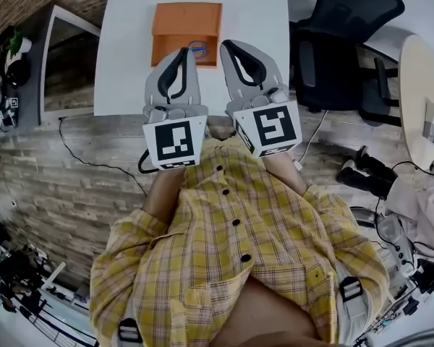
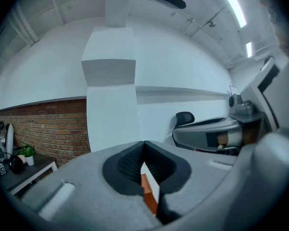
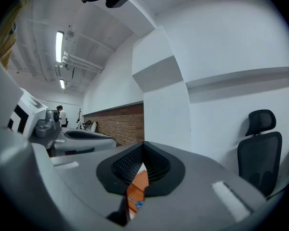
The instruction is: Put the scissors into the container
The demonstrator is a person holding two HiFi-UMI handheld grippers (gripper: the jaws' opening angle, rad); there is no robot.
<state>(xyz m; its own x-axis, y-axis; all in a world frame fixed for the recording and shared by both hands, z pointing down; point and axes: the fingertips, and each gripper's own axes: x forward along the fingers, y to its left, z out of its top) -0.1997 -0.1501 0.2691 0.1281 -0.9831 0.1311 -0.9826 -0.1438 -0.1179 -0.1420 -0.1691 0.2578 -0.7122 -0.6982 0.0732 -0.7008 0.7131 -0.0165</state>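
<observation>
An orange container [image 1: 181, 22] sits on the white table [image 1: 126, 56] toward its far side. A blue scissors handle [image 1: 197, 48] shows over the container's near part; the rest is hidden behind my left gripper, so I cannot tell whether the scissors lie inside. My left gripper [image 1: 183, 51] and right gripper [image 1: 227, 45] are held side by side above the table's near half, both shut with nothing between the jaws. In the left gripper view the gripper [image 2: 144, 144] lets through only a slit of orange container [image 2: 150, 198]. The right gripper [image 3: 143, 144] shows the orange container [image 3: 137, 183] below its tips.
A black office chair [image 1: 340, 38] stands right of the table. A low grey side table [image 1: 69, 56] is at the left and a round pale table [image 1: 423, 96] at the far right. A black cable [image 1: 94, 161] trails over the brick-pattern floor.
</observation>
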